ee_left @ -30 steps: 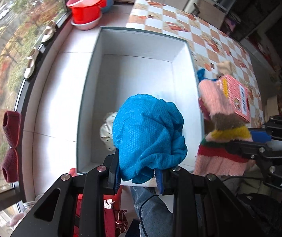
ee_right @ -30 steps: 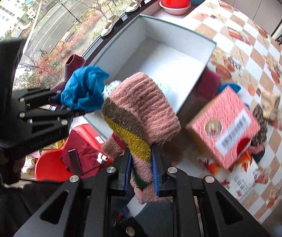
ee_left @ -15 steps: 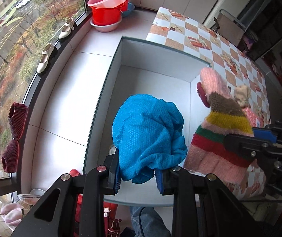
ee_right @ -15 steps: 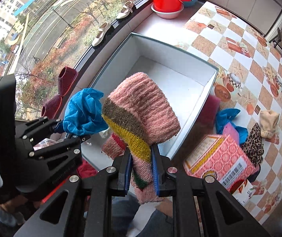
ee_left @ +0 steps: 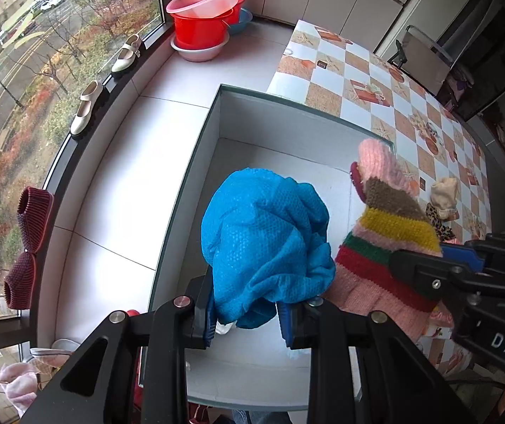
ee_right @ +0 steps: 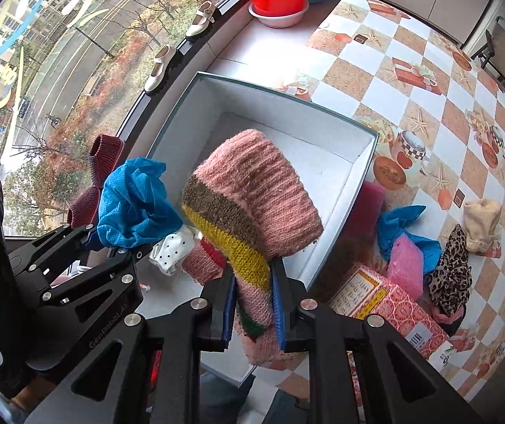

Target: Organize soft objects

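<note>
Holding both loads above the open white cardboard box [ee_right: 337, 183]: my left gripper [ee_left: 247, 312] clamps a crumpled blue mesh cloth [ee_left: 266, 243], my right gripper [ee_right: 252, 309] a striped pink knitted sock [ee_right: 252, 201]; best lowered inside before releasing

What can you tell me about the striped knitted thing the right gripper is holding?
The striped knit piece is soft, fuzzy wool, ribbed pink at its rounded top, then brown, yellow, red, green and pink bands lower down. The right gripper is shut on its lower part, blue pads pressing both sides, so it stands up and flops over. It is held in the air above the near end of the white box, beside the blue cloth.
</note>
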### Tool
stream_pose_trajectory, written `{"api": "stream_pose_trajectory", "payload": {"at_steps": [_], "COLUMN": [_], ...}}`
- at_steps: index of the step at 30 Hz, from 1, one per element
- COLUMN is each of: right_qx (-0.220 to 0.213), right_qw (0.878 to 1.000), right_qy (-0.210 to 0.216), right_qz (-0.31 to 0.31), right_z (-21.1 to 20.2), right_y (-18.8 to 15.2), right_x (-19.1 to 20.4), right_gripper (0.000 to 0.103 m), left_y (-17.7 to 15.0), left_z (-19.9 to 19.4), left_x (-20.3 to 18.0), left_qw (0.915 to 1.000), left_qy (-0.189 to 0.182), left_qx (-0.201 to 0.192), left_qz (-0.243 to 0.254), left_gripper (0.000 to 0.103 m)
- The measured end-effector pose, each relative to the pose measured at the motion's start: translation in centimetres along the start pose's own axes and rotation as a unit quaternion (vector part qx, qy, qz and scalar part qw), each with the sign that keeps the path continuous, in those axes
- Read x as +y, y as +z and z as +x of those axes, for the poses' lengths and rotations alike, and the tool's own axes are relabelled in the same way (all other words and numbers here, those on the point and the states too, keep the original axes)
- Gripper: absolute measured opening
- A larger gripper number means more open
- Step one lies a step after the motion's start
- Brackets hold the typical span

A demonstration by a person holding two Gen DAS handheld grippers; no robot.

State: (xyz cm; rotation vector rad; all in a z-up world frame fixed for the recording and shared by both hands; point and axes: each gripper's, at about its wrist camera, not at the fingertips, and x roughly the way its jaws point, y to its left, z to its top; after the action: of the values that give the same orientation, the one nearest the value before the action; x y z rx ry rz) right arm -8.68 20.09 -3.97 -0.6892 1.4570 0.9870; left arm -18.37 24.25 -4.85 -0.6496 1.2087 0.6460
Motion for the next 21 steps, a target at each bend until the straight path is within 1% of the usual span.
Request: {"api": "stream_pose_trajectory", "payload": {"at_steps": [7, 14, 21], "right_qx": [0.012, 0.02, 0.031], "right_qw": [1.0, 1.0, 0.999], "right_qy": [0.005, -0.013, -0.012], "right_qz": [0.011, 0.014, 0.021], "right_z": [1.7, 3.2, 4.2], "right_y": [1.0, 2.3, 2.7], "right_x": [-0.2, -0.6, -0.8], "right_gripper": [0.019, 0.019, 0.019], "left_y": [0.7, 1.5, 1.9], "left_z": [1.8, 3.3, 4.1], "left_x": [-0.5, -0.6, -0.7], "left_qw": [0.9998, 0.9994, 0.999], "left_qy": [-0.003, 0.01, 0.013], "left_qx": [0.02, 0.033, 0.042], "left_qz": [-0.003, 0.003, 0.007], "left_gripper": [0.03, 0.03, 0.03]}}
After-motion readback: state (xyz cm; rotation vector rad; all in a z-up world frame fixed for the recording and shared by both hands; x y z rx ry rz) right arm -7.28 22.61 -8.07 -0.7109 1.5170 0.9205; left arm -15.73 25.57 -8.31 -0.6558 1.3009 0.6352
